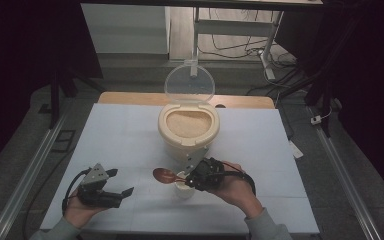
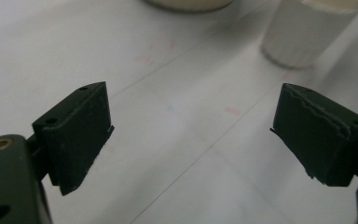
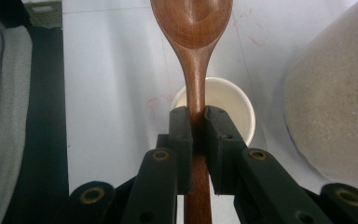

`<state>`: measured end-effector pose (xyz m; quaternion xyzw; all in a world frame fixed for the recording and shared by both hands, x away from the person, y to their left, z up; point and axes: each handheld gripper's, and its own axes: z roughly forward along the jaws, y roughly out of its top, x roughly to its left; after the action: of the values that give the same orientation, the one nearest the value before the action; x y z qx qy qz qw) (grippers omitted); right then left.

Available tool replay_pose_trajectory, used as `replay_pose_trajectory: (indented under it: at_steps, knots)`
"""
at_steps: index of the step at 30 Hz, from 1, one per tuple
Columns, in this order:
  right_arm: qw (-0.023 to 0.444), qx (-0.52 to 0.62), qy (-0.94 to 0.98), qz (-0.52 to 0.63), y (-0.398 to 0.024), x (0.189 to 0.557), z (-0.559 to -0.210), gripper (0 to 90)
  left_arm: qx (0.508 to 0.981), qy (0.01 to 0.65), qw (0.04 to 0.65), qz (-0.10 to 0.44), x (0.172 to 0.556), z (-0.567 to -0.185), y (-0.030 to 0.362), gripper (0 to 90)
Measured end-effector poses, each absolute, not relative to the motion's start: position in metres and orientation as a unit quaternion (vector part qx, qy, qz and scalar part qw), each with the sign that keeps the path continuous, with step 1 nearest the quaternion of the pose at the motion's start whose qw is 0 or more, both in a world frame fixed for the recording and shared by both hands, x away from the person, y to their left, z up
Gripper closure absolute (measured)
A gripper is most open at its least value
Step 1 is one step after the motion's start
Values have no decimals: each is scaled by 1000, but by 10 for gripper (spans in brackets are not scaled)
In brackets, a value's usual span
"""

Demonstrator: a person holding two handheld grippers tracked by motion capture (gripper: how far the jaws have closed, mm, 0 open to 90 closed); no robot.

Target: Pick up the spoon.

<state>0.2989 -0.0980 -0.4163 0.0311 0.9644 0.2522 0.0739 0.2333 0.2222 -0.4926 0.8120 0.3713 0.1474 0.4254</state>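
— What stands on the white-covered table (image 1: 130, 135)?

— The cream plastic container of grain (image 1: 188, 126) sits mid-table toward the far edge, its clear round lid (image 1: 189, 82) upright behind it.

— And nearer?

— The small white paper cup (image 1: 182, 187) stands before it, toward the near edge, under the brown wooden spoon (image 1: 165, 175).

No lettering, label, brand, number or sign can be read on anything before me. The white sheet (image 2: 168, 140) covering the table carries only thin ruled lines and a few faint reddish smudges, too blurred to read as characters, in my left gripper view and my right gripper view.
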Motion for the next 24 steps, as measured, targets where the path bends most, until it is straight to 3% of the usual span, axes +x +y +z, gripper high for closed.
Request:
replay_pose_trajectory:
  at_steps: [15, 24]
  knots:
    - [77, 33, 966, 247, -97, 301, -420, 811, 859, 237, 415, 182, 237, -415, 146, 159]
    - [80, 31, 965, 249, -98, 300, -419, 811, 899, 192, 363, 153, 261, -414, 104, 216]
